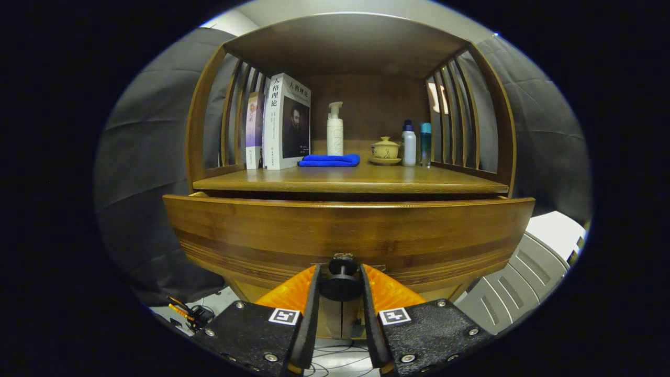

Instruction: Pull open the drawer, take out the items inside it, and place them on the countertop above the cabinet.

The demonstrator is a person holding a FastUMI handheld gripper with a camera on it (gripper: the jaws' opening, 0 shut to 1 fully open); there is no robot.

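Wooden and dark-stained, the drawer (345, 235) stands pulled a little way out from the cabinet, its front panel just ahead of the claw (341, 285). The claw's two fingers are pressed in on the round black knob (341, 283) at the middle of that panel, one finger at the knob's 9 o'clock and the other at its 3 o'clock, so the claw is pinching the knob. A dark gap shows between the top edge of the panel and the table (350, 180) above it, which I take as a sign that the pull is under way but far from finished. What lies inside the drawer cannot be seen from here; the panel hides it.

On the table, beyond the drawer, stand things that seem to belong there: books (280, 123) at about 10 o'clock from the knob, a folded blue cloth (330, 160) and a white pump bottle (335, 131) near 12 o'clock, then a small lidded cup on a saucer (385, 151) and two small bottles (416, 142) toward 1 o'clock. The front strip of the table is bare wood.

By my reading, only the first step is partly done. Left to do: draw the drawer fully open, let go of the knob, lift out each item, and set it on the table.
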